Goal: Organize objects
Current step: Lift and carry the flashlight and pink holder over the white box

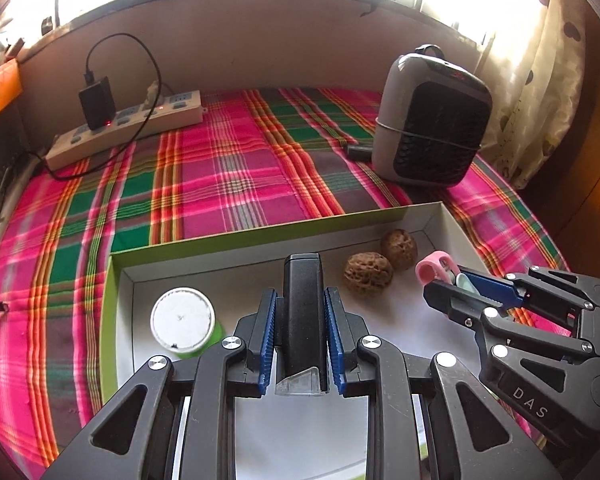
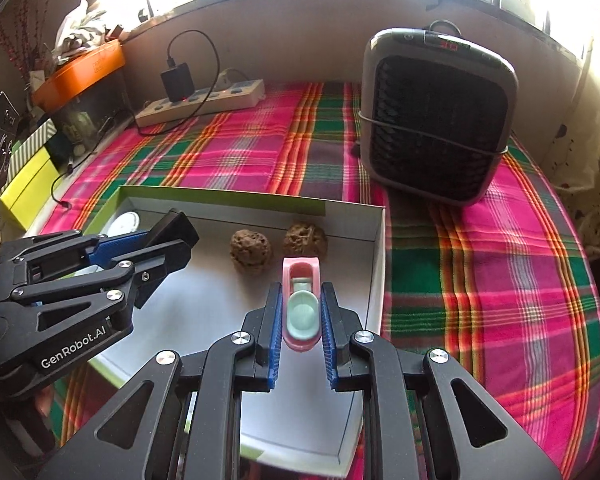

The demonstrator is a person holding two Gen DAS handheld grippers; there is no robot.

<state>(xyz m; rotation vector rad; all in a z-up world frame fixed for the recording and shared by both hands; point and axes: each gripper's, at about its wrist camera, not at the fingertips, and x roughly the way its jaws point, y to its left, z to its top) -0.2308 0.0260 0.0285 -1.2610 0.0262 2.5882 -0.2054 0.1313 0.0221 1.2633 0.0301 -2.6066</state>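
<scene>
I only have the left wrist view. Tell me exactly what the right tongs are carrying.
Observer: The right tongs are shut on a pink holder. Seen from above, a mint oval piece lies inside it, and the pads press on its two long sides.
Operator: Now report what sits off the table's left edge.
Observer: A yellow box stands there, low beside the cloth, out of your view.
</scene>
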